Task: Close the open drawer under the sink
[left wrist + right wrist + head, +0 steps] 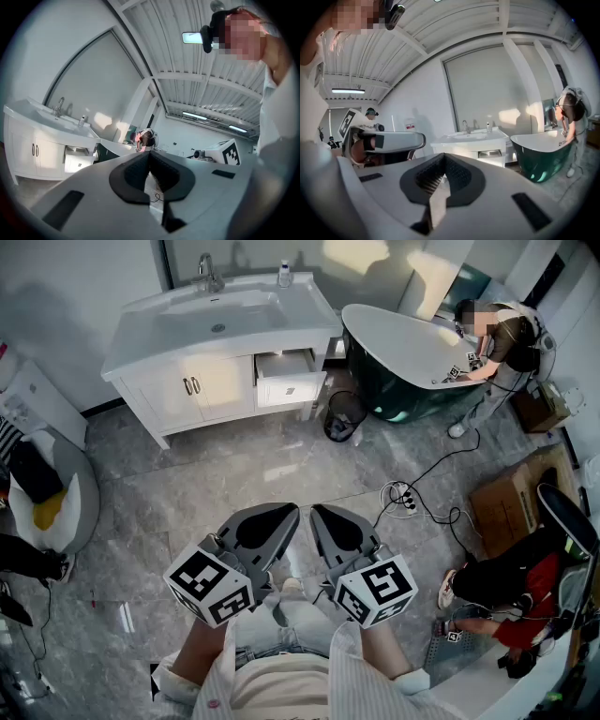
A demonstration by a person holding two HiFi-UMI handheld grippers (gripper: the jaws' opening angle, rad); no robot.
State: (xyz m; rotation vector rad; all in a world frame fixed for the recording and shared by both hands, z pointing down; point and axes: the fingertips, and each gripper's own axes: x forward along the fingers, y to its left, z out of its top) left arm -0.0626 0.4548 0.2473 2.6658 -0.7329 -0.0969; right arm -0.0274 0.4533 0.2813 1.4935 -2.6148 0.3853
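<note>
The open drawer (289, 379) juts from the white vanity (159, 395) under the sink (220, 310), well apart from the left gripper (281, 517) and right gripper (326, 519), both with jaws pressed together on nothing; stiff and probably light-sliding, it likely wants a flat push on its front panel.

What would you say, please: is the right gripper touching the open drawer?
Apart. The head view shows the right gripper far back, with grey floor between it and the open drawer.
</note>
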